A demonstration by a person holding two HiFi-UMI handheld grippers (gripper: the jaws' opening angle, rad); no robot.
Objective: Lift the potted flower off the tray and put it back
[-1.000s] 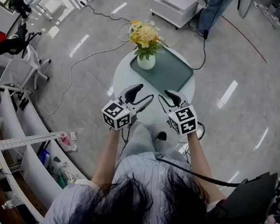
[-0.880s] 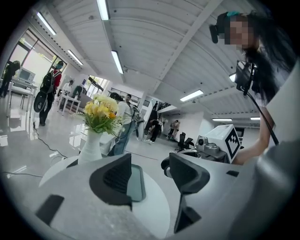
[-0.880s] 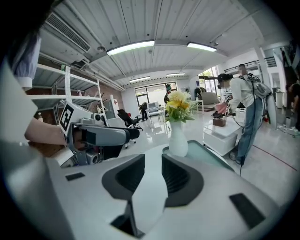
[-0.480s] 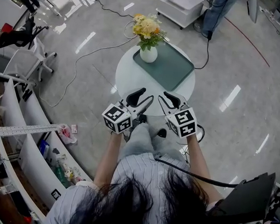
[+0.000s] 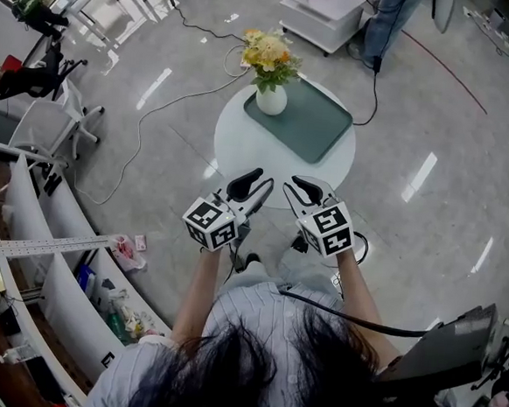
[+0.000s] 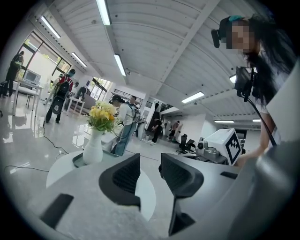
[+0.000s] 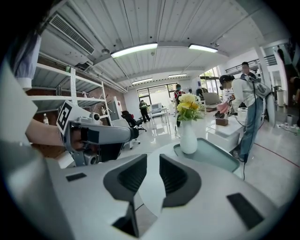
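The potted flower, yellow blooms in a white vase, stands on the far left corner of the green tray on the round white table. At the table's near edge, well apart from the flower, the left claw and right claw hover side by side. Both are empty, and their jaws have just been closing to a narrow gap.
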